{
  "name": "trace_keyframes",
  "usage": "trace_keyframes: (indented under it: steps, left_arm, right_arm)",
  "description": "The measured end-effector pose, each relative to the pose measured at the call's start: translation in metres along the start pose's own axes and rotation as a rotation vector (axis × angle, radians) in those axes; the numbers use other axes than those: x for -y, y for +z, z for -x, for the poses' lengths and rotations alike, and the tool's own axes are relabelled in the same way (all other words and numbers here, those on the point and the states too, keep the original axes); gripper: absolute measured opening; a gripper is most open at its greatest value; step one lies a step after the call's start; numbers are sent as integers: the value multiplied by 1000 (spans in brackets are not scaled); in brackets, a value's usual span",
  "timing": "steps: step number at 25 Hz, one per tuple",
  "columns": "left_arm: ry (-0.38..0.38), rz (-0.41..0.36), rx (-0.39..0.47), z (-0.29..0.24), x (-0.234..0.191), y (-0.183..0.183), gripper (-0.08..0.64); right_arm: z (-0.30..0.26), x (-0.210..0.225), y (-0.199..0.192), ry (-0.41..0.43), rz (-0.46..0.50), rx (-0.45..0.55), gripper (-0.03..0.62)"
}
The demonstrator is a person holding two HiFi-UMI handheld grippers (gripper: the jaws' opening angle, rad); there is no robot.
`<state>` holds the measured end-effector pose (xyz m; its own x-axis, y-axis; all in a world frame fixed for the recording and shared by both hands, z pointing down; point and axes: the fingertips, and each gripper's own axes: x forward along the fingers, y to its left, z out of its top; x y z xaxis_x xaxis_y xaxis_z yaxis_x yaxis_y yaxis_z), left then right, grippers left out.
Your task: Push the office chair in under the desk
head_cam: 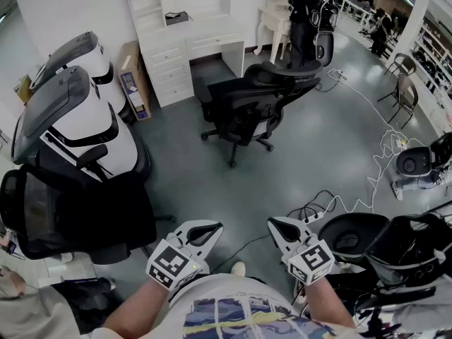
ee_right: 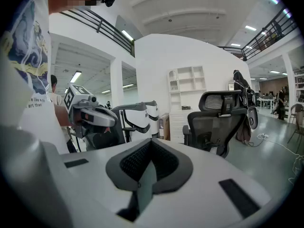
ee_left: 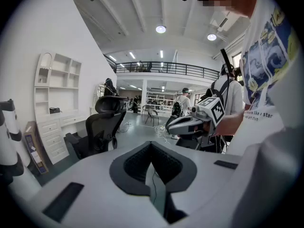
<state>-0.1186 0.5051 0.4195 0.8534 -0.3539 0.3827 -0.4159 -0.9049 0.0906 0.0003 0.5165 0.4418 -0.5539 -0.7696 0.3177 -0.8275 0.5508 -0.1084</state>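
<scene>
Black mesh chair (head_cam: 247,108): stands clear of the white worktop (head_cam: 194,42), seat end nearest it, skewed, not under yet.
Left tool (head_cam: 203,230): jaws closed together, holding nothing.
Right tool (head_cam: 281,228): same, closed and empty.
Gap: both well apart from the chair.
Step, my read: walk up, set both closed tools on the backrest (head_cam: 293,83) and push evenly. Square it first so it clears the drawers (head_cam: 169,73).

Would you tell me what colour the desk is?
The desk is white; the head view shows it best.
</scene>
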Motion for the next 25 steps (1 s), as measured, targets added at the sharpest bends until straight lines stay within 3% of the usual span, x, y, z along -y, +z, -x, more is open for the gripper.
trace_keyframes:
  steps: [14,19,25]
  left_arm:
    - [20,21,-17,-30,-19,8,14]
    - [-29,15,-8,-50,-57,12,14]
    - [-61,2,37,-73,-134,32,15]
  right_arm:
    - [-12,36,-6,14,-35,-13,25]
    - [-39,64,-5,-37,-70,-45,25]
    - [-85,107,15,-136,-110,-46,26]
